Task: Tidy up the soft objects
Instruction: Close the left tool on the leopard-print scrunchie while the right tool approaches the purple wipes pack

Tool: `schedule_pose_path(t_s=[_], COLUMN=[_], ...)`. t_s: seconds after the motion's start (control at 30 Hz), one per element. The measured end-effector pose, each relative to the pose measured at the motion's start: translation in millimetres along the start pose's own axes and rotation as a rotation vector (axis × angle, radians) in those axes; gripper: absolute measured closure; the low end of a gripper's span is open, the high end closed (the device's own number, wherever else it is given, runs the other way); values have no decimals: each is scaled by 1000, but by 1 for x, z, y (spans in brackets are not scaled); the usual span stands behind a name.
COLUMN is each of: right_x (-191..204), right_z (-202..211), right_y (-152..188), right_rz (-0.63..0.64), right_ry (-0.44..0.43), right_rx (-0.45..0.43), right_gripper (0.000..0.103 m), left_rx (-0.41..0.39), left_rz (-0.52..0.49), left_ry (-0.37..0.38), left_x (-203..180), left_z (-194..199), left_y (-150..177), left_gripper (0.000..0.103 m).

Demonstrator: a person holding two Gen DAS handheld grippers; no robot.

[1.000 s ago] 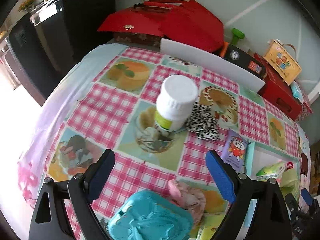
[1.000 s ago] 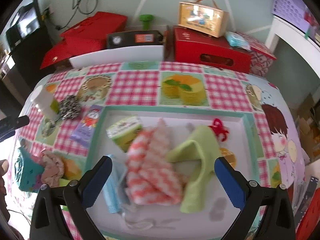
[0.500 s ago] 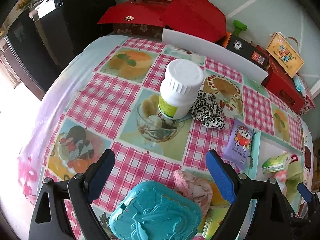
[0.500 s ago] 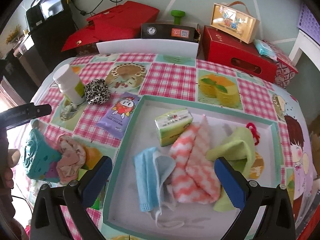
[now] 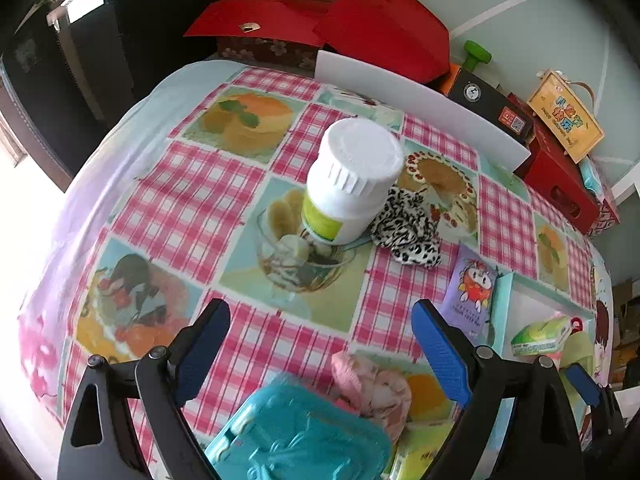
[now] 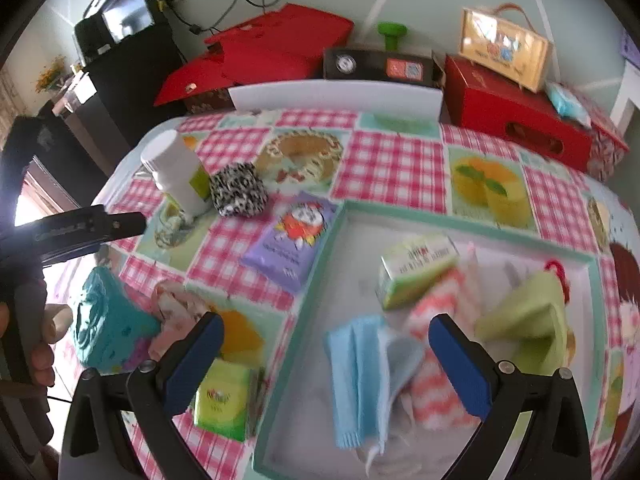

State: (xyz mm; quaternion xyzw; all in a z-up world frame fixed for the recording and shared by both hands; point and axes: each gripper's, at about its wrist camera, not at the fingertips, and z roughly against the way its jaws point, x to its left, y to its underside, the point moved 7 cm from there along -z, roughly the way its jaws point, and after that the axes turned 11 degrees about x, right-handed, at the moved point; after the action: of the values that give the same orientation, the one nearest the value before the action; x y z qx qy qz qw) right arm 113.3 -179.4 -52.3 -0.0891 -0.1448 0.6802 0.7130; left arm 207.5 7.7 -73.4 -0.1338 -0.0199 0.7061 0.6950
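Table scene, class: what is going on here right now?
A person holds a claw in each hand, sorting soft things into a tray. Both claws are open and empty. The left claw hangs over a pink scrunchie and teal box; the right claw hangs by the tray, which holds a blue mask, cloths and tissues.

Leopard-print scrunchie, white bottle, pink-checked tablecloth, teal-rimmed tray

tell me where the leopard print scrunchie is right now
The scrunchie lies on the tablecloth touching the right side of the white bottle, outside the tray.
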Motion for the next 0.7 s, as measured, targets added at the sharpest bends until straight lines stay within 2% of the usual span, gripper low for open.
schedule_pose_path(t_s=[0.2, 0.37, 0.53, 0.7], right_x=[12, 15, 9, -3], right_z=[-10, -20, -21, -18], right_y=[-19, -31, -36, -44], right_rz=[28, 9, 17, 13], right_ry=[-28, -50, -9, 13], right_rx=[-7, 19, 13, 1], right_gripper=[0, 0, 0, 0], left_rx=[22, 99, 157, 166], left_rz=[-11, 8, 2, 2], left_ry=[24, 117, 106, 80], left_x=[-15, -32, -53, -75], left_z=[-9, -25, -38, -52], left_y=[-15, -26, -37, -51], left_gripper=[11, 11, 12, 14])
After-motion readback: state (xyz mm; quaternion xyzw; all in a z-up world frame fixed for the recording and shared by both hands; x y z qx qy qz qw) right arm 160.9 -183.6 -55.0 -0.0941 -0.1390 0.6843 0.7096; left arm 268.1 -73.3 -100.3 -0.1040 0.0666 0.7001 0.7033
